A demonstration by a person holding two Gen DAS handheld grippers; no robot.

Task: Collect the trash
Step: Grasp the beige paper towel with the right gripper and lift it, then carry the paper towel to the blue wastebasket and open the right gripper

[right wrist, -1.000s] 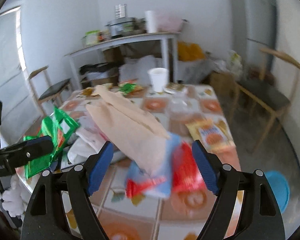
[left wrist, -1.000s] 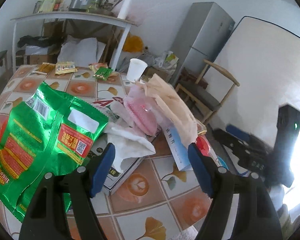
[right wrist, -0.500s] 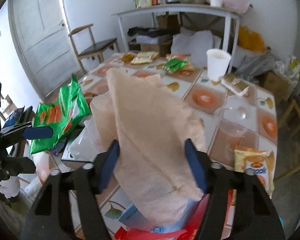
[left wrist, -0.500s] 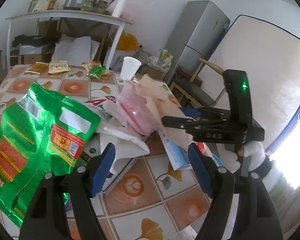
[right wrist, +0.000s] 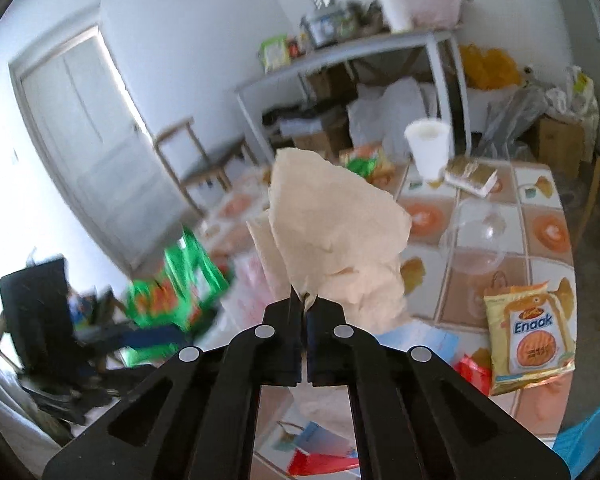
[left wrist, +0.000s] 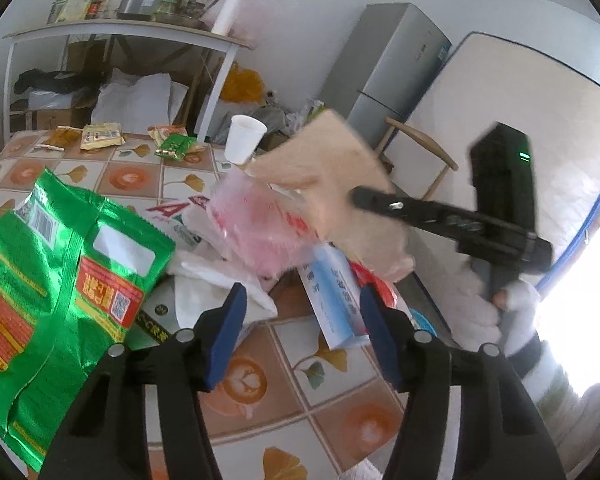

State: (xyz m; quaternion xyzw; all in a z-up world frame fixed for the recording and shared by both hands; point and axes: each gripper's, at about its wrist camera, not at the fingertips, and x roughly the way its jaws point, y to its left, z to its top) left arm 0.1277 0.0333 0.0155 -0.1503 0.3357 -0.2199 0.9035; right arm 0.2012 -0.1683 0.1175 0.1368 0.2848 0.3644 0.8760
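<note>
The right tool is clamped on the tan paper in the middle of the frame, above the desk. It should lift slowly. The left tool is closing on nothing, low in its frame.

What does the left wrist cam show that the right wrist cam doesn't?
Left wrist only: the fridge, the pale upright panel beside it, and the left hand-held gripper, its jaws closing with nothing between them.
Right wrist only: the door, the Enaak packet, and the clear plastic lid.
Both: the right hand-held gripper shut on the tan paper bag, the white cup, the green snack bag.
</note>
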